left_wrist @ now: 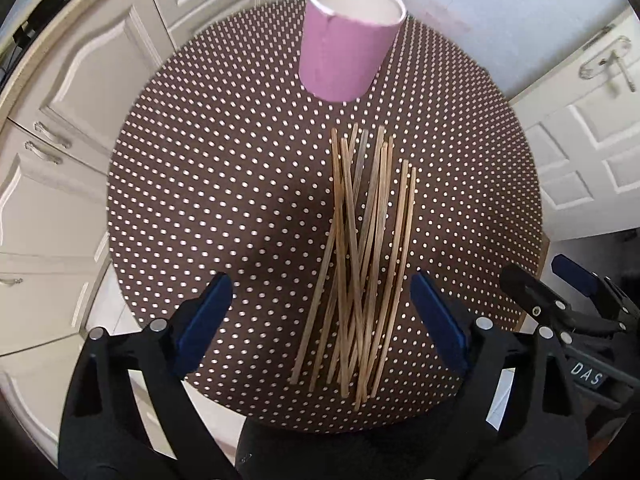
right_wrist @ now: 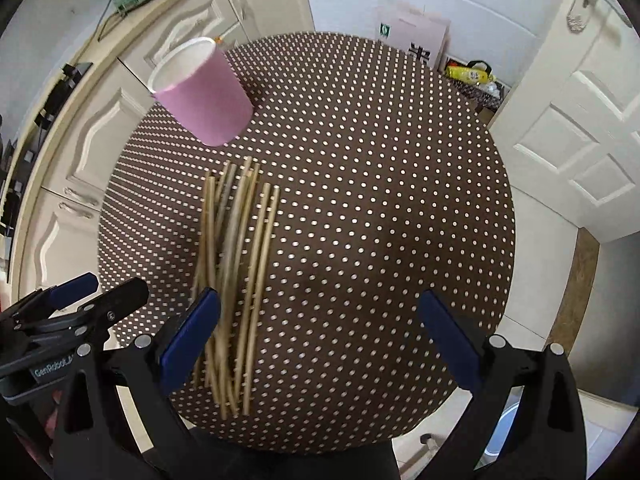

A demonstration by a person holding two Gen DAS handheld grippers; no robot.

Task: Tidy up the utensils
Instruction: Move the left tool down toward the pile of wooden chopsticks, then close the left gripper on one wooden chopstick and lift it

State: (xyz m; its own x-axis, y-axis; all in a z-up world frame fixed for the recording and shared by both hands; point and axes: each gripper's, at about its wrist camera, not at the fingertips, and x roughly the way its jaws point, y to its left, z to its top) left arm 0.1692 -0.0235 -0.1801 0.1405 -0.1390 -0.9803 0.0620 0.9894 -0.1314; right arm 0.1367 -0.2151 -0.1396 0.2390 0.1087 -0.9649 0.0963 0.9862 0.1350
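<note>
A loose bundle of several wooden chopsticks (left_wrist: 360,260) (right_wrist: 236,260) lies flat on the round brown table with white dots (left_wrist: 220,180) (right_wrist: 380,180). Behind it a pink cylindrical holder (left_wrist: 344,52) (right_wrist: 204,96) with a white inside stands upright and empty. My left gripper (left_wrist: 320,284) hangs open above the near ends of the chopsticks, which show between its blue pads (left_wrist: 208,320) untouched. My right gripper (right_wrist: 320,296) is open too, its left pad (right_wrist: 192,332) over the bundle's right side. Each gripper also shows at the edge of the other's view.
Cream cabinet doors with handles (left_wrist: 52,144) run along the left of the table. A white panelled door (right_wrist: 592,140) stands to the right. Bags (right_wrist: 472,76) lie on the floor beyond the table's far edge. Tiled floor shows below the near rim.
</note>
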